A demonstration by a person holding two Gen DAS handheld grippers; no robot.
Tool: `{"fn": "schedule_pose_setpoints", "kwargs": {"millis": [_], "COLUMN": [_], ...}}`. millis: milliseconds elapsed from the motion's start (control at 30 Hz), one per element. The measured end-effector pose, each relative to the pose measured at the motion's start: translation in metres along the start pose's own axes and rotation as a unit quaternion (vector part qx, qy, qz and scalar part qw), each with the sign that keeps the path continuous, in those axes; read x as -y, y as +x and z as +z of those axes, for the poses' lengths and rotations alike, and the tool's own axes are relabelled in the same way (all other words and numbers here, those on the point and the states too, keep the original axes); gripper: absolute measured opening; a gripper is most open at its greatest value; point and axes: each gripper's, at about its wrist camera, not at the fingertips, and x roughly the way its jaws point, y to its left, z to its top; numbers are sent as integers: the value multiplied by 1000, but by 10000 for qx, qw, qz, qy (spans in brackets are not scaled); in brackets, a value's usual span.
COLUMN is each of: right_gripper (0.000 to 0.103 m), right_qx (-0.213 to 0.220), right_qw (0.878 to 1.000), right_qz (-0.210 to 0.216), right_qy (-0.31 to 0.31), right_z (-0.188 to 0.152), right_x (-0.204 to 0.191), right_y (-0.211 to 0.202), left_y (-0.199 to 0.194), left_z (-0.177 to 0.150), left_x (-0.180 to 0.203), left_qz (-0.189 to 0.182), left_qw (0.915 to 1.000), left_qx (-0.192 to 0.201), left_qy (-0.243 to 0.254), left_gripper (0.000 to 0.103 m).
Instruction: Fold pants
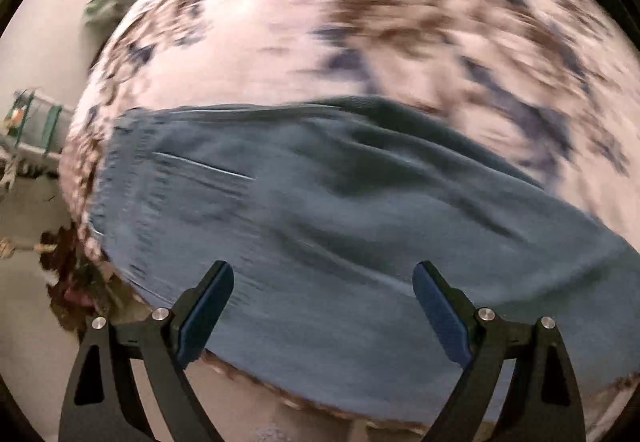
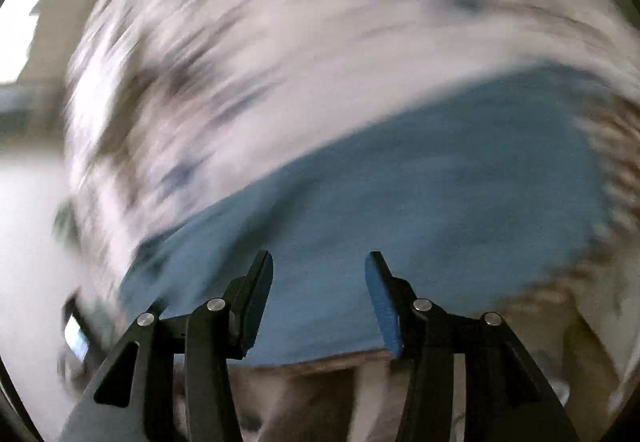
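Note:
The blue pants (image 1: 320,210) lie spread on a pale bedspread with brown and dark blue flowers (image 1: 360,22). In the left wrist view they stretch from the gathered waistband at the left to the right edge. My left gripper (image 1: 323,274) is open and empty, just above the near part of the cloth. The right wrist view is blurred by motion; the pants (image 2: 420,182) fill its lower half on the same bedspread (image 2: 260,42). My right gripper (image 2: 319,266) is open and empty above the pants' near edge.
The bed's near edge (image 1: 304,402) runs just under both grippers. To the left are pale floor, a green-framed rack (image 1: 32,122) and green cloth (image 1: 104,2). A small dark object with a lit face (image 2: 76,334) lies at the lower left of the right wrist view.

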Motion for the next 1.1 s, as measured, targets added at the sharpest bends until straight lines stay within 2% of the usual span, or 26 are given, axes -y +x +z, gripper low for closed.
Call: {"fn": "schedule_pose_setpoints", "kwargs": {"millis": [67,133,167,267,333,367,400,467,567,633,667,833,900,933,967,1000,1033,1067,1100], "right_gripper": [51,51,51,51,51,51,51,51,51,51,51,51,51,51,51,51,51,50,45], "right_qx": [-551,-852,-1075,-1564,-1627,-1634,-1713,-1941,-2262,-2547,-2695,-3351,-3380,-3298,-3171,-3082,-3087,-3120,-3216], "right_qw": [9943,9847,9777,9602,9394,9253,9159,8992,8808,8635,8597,8457,8404,8460,8581,8738,8827,8903,8901], "right_qz": [348,435,360,322,-76,-362,-521,-758,-924,-1079,-1044,-396,-318,-266,-160,94,375,744,988], "right_qy": [-843,-1456,-1765,-2293,-3017,-3403,-3593,-3848,-4056,-4218,-4211,-4135,-4226,-4181,-4037,-3759,-3523,-3232,-3076], "right_z": [0,-3,1,4,2,0,1,-1,-5,-14,-18,-36,-35,-29,-20,-9,-2,4,5], "right_x": [-83,-146,-182,-247,-284,-298,-305,-311,-307,-301,-295,-276,-277,-277,-278,-277,-276,-275,-275], "right_y": [52,94,123,183,213,225,233,248,257,260,260,252,251,251,252,255,259,266,271], "left_y": [19,37,44,58,81,92,100,110,110,109,108,102,98,98,98,98,98,99,100], "left_z": [16,25,31,35,39,40,42,44,43,40,38,34,35,34,34,33,32,32,31], "left_x": [-30,-50,-59,-68,-74,-77,-80,-85,-85,-86,-85,-91,-91,-91,-91,-90,-90,-91,-90], "left_qz": [92,89,66,-80,-444,-602,-727,-943,-961,-943,-933,-956,-937,-927,-915,-901,-887,-876,-858], "left_qw": [9998,9993,9990,9981,9943,9918,9897,9860,9858,9869,9872,9863,9857,9858,9860,9863,9865,9866,9865], "left_qx": [-131,-267,-310,-549,-952,-1105,-1211,-1352,-1355,-1289,-1272,-1319,-1370,-1373,-1368,-1358,-1355,-1359,-1382], "left_qy": [-149,-263,-300,-269,-188,-205,-227,-261,-225,-237,-236,-273,-302,-287,-265,-241,-223,-205,-191], "left_gripper": [92,92,92,92,92,96,100,102,103,103,103,103,103,103,103,103,103,103,103]}}
